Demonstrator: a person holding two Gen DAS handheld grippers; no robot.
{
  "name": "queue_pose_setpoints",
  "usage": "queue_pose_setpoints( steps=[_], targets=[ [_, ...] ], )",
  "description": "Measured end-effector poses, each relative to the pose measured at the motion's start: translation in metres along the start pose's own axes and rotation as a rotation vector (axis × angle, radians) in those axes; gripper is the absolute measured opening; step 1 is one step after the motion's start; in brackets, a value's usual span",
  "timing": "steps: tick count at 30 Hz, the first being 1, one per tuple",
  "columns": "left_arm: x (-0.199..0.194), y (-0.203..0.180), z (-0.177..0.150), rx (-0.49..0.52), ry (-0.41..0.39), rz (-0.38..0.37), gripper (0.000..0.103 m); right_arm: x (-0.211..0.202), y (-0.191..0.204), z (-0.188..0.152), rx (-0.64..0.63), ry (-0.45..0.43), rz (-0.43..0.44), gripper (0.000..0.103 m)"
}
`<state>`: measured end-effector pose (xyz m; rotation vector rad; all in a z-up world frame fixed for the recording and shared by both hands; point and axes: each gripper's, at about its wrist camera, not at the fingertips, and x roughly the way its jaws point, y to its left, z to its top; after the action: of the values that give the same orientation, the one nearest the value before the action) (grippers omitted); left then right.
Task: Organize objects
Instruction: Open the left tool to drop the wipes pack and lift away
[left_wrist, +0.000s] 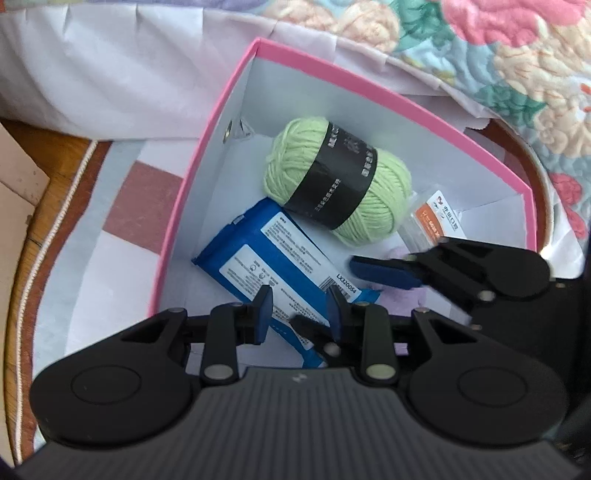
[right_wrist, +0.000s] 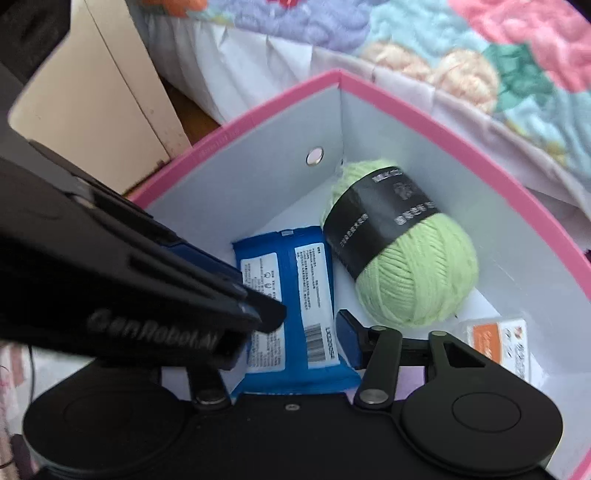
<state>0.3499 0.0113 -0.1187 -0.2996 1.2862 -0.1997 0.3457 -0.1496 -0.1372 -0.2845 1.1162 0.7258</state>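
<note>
A pink-rimmed box (left_wrist: 207, 147) already holds three things: a green yarn ball (left_wrist: 338, 181) at its centre, a blue packet (left_wrist: 269, 258) at seven o'clock of the yarn, and an orange-labelled pack (left_wrist: 434, 221) at four o'clock. Whether more is left to be stowed cannot be told. Both tools are pointed steeply down into the box. The left gripper (left_wrist: 300, 310) is narrowly parted above the blue packet, gripping nothing. The right gripper (right_wrist: 295, 343) is part open around that packet's end, without a visible clamp.

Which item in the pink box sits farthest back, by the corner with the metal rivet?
The green yarn ball with the black paper band. The blue packet lies in front of it, and the small orange-labelled packet is off to the right.
</note>
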Motion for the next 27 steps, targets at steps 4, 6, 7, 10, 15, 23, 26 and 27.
queue_pose_setpoints(
  steps=[4, 6, 7, 10, 15, 23, 26, 27],
  targets=[
    [-0.018, -0.006, -0.003, 0.044, -0.026, 0.007, 0.035, -0.042, 0.005, -0.015, 0.018, -0.054, -0.043, 0.067],
    [-0.030, -0.010, -0.007, 0.073, -0.029, 0.020, 0.038, -0.067, 0.011, -0.026, 0.005, -0.080, -0.097, 0.067],
    [-0.037, -0.013, -0.010, 0.091, -0.031, 0.032, 0.041, -0.079, 0.012, -0.029, 0.004, -0.094, -0.107, 0.067],
    [-0.060, -0.020, -0.020, 0.147, -0.036, 0.073, 0.043, -0.117, 0.018, -0.042, 0.010, -0.139, -0.136, 0.070],
    [-0.095, -0.026, -0.041, 0.202, -0.025, 0.089, 0.047, -0.150, 0.045, -0.047, 0.008, -0.186, -0.165, 0.074],
    [-0.158, -0.028, -0.074, 0.251, -0.067, 0.077, 0.054, -0.200, 0.088, -0.061, 0.026, -0.246, -0.156, 0.080],
    [-0.177, -0.027, -0.086, 0.259, -0.080, 0.064, 0.056, -0.215, 0.103, -0.067, 0.032, -0.230, -0.139, 0.081],
    [-0.182, -0.025, -0.091, 0.261, -0.077, 0.052, 0.058, -0.219, 0.107, -0.070, 0.027, -0.224, -0.135, 0.081]
  ],
)
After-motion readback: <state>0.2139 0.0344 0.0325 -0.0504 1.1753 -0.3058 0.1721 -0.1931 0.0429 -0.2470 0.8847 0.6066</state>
